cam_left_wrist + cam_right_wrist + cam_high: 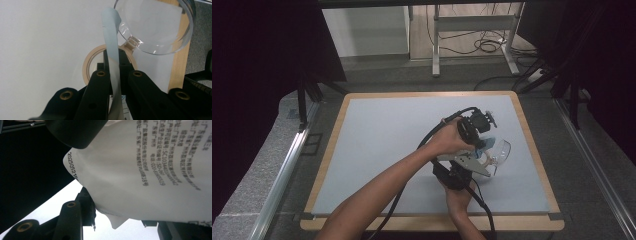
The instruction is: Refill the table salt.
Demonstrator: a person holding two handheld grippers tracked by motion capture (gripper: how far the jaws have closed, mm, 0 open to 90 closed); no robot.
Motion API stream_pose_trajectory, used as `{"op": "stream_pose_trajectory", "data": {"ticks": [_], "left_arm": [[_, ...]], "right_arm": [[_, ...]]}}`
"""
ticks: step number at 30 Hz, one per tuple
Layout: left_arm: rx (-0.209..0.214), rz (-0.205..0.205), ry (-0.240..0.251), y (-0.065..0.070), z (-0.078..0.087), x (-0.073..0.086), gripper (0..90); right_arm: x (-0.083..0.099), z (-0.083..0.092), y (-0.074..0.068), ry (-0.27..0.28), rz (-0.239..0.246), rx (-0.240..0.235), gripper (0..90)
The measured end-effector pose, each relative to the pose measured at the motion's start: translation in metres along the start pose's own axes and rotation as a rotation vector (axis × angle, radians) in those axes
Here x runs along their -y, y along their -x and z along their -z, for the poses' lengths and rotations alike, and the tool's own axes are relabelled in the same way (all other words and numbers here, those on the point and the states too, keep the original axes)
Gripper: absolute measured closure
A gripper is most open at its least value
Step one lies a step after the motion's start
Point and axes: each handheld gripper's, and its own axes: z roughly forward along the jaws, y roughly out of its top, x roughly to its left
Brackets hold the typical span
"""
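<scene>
Left half of table point(377, 150) open, glass bowl point(498, 150) blocking right edge, tape roll point(88, 65) beneath

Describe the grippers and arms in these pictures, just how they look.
Both grippers are black. The left gripper has two chunky matte jaws with brass-coloured rivets. The right gripper has the same brass-ringed jaws, and a grey three-cornered plate sits on it. A thick black cable trails from each. The forearms are bare, with no sleeves or gloves.
</scene>
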Motion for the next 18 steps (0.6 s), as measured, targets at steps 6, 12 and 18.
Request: {"op": "stream_pose_trajectory", "data": {"ticks": [6,12,18], "left_arm": [[0.001,-0.002,0.001,0.0013,-0.0005,-0.0005,90.0],[0.005,0.002,-0.001,0.0,-0.0014,-0.0007,90.0],[0.011,0.001,0.002,0.0005,-0.0042,-0.0032,90.0]], "right_arm": [[0.0,0.0005,-0.0001,0.004,-0.002,0.004,55.7],[0.0004,0.0003,0.0004,0.005,0.001,0.005,55.7],[0.0012,0.0015,0.003,0.005,-0.002,0.014,55.7]]}}
